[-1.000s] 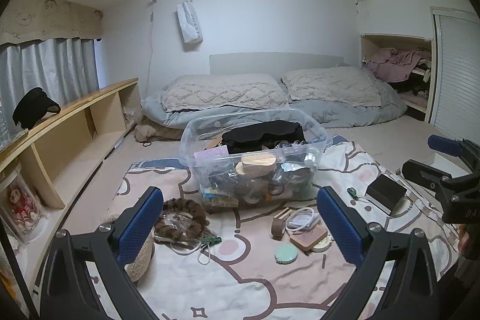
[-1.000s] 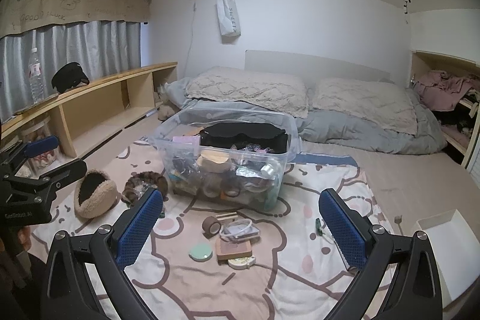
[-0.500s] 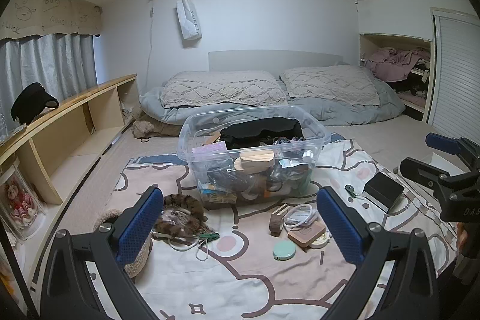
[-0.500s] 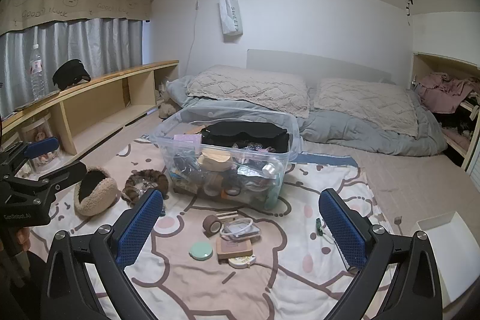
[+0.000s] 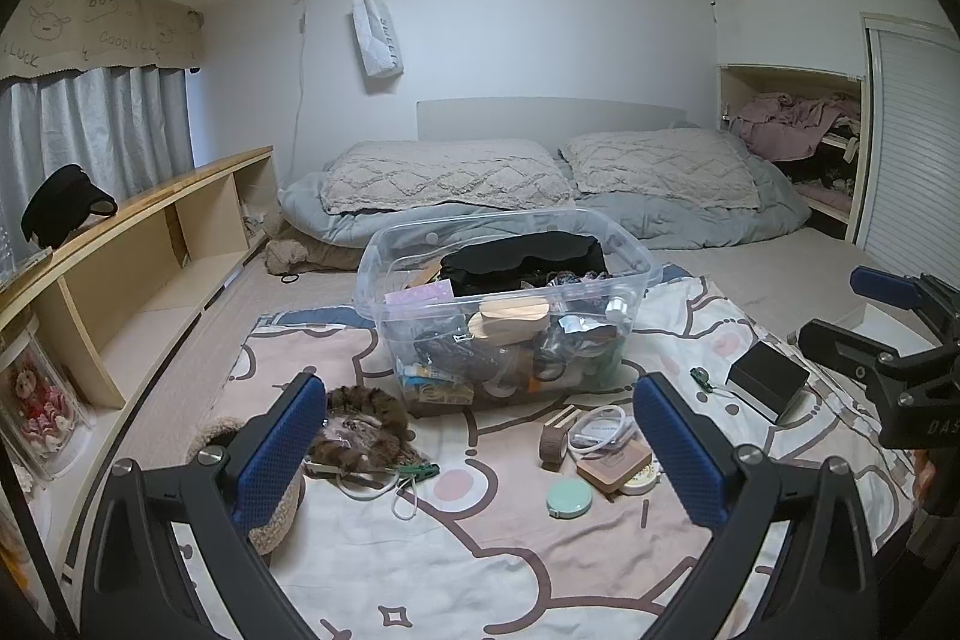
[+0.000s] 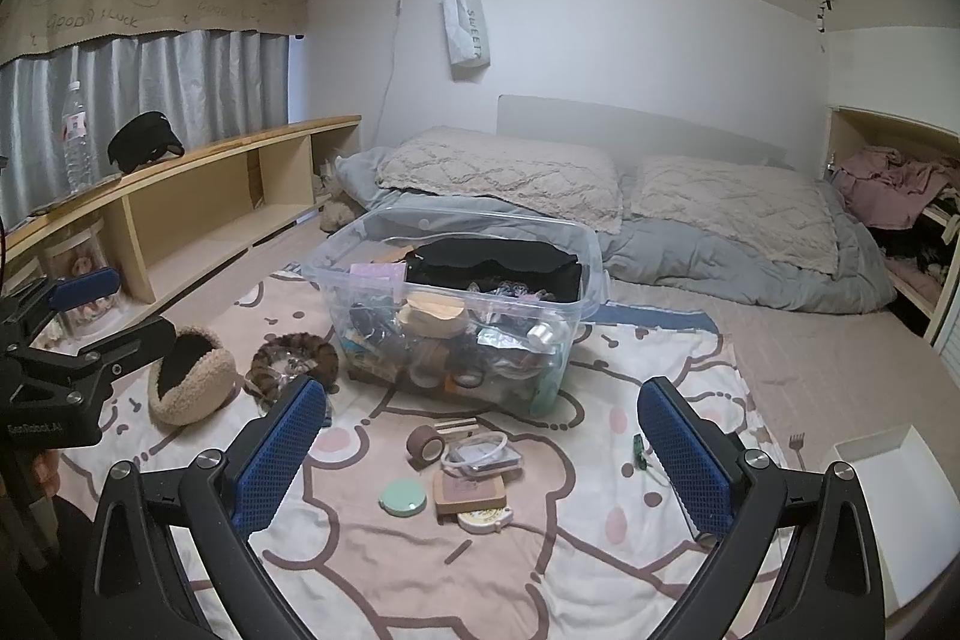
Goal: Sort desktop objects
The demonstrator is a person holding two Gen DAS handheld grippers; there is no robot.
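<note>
A clear plastic bin [image 5: 507, 316] [image 6: 456, 316] full of small items stands on a cartoon-print blanket [image 5: 480, 550]. In front of it lie a tape roll [image 5: 552, 443] [image 6: 425, 443], a white cable [image 5: 600, 433] [image 6: 480, 454], a wooden box [image 5: 613, 466] [image 6: 469, 495], a mint round compact [image 5: 568, 498] [image 6: 402, 497], a black box [image 5: 767, 379], a furry brown band [image 5: 366, 421] [image 6: 294, 358] and a fleece slipper [image 6: 191, 376]. My left gripper [image 5: 480, 454] and right gripper [image 6: 480, 454] both hover open above the blanket, holding nothing.
A low wooden shelf [image 6: 198, 208] runs along the left with a bottle [image 6: 77, 142] and a black cap [image 5: 63, 205]. Pillows and a grey duvet [image 5: 540, 202] lie behind the bin. A white tray [image 6: 894, 496] sits at the right.
Both grippers have drifted slightly back and up, so the bin and loose items sit a little lower in view. Nothing was grasped or moved.
</note>
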